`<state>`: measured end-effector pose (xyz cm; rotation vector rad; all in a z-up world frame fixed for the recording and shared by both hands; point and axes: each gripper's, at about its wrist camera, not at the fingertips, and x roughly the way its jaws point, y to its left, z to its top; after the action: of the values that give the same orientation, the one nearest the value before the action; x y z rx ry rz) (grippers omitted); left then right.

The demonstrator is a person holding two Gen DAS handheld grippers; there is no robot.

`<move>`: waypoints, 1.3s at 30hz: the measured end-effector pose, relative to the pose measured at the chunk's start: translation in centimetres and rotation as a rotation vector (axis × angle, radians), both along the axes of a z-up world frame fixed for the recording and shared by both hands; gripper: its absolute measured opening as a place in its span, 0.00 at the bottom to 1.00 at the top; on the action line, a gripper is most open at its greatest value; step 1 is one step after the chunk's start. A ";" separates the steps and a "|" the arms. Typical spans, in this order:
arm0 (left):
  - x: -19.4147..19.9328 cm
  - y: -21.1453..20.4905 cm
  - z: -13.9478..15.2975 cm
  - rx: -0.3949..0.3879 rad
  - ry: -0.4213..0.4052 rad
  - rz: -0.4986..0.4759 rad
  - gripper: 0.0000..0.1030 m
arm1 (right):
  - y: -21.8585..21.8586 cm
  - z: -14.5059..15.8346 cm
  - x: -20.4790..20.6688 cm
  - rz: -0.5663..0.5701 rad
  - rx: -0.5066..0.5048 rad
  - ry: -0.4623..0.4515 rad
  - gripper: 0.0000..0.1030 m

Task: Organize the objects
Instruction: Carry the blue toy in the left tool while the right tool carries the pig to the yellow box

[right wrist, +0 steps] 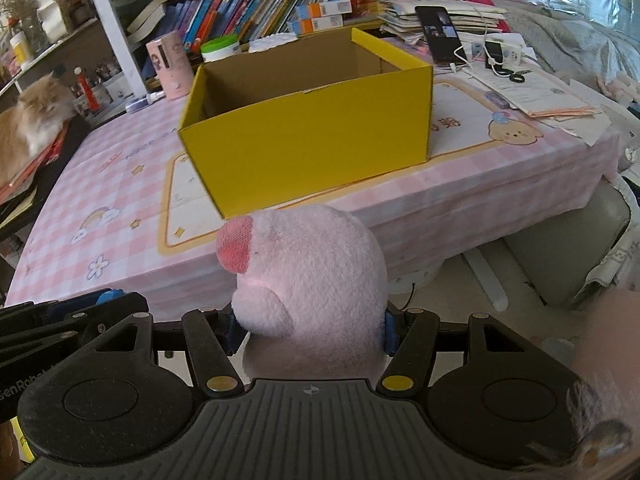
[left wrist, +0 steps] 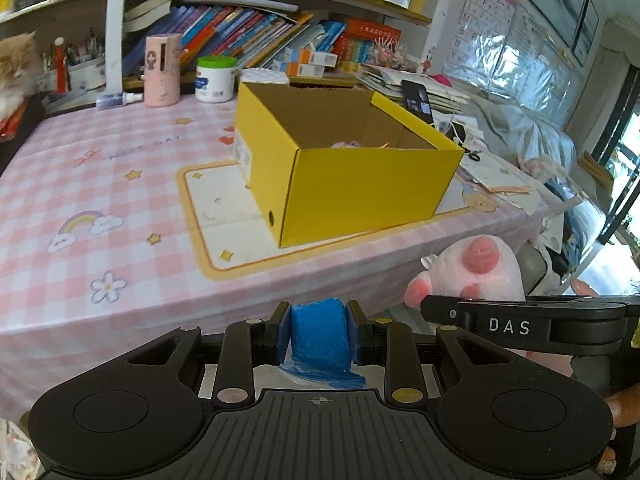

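An open yellow cardboard box (left wrist: 344,184) stands on the pink checked tablecloth (left wrist: 100,200), with something small and pale showing inside it. It also shows in the right wrist view (right wrist: 312,136). My left gripper (left wrist: 319,332) is shut on a blue block (left wrist: 320,340), held off the table's near edge. My right gripper (right wrist: 310,328) is shut on a pink plush pig (right wrist: 308,280), also held in front of the table edge. The pig (left wrist: 476,276) and the right gripper show at the right of the left wrist view.
A cat (right wrist: 28,120) sits at the table's left edge. A pink cylinder (left wrist: 161,70), a white jar (left wrist: 215,79), books (left wrist: 240,36), a phone (right wrist: 440,36), cables and papers (right wrist: 540,96) crowd the back and right. A chair (right wrist: 560,248) stands below right.
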<state>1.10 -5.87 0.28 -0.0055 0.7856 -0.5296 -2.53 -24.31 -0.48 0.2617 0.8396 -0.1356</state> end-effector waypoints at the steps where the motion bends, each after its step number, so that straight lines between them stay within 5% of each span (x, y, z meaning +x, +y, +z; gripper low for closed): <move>1: 0.2 -0.3 0.1 0.001 -0.001 0.001 0.26 | -0.3 0.0 0.2 0.001 0.001 -0.001 0.57; 15: 2.8 -4.4 1.9 -0.015 -0.103 0.011 0.26 | -4.4 1.0 4.2 0.032 -0.028 -0.025 0.57; 25: 7.9 -9.0 5.6 -0.065 -0.309 0.034 0.26 | -8.9 8.3 9.8 0.073 -0.162 -0.299 0.57; 29: 10.4 -10.4 4.6 -0.036 -0.268 0.076 0.26 | -10.0 8.8 13.7 0.160 -0.174 -0.300 0.58; 39: 14.9 -12.3 1.8 0.079 -0.149 0.128 0.26 | -10.5 4.5 20.3 0.307 -0.151 -0.148 0.59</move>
<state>15.96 -18.17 2.10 0.0564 0.6553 -0.3728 17.80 -34.78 4.05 -0.0006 0.7092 0.1063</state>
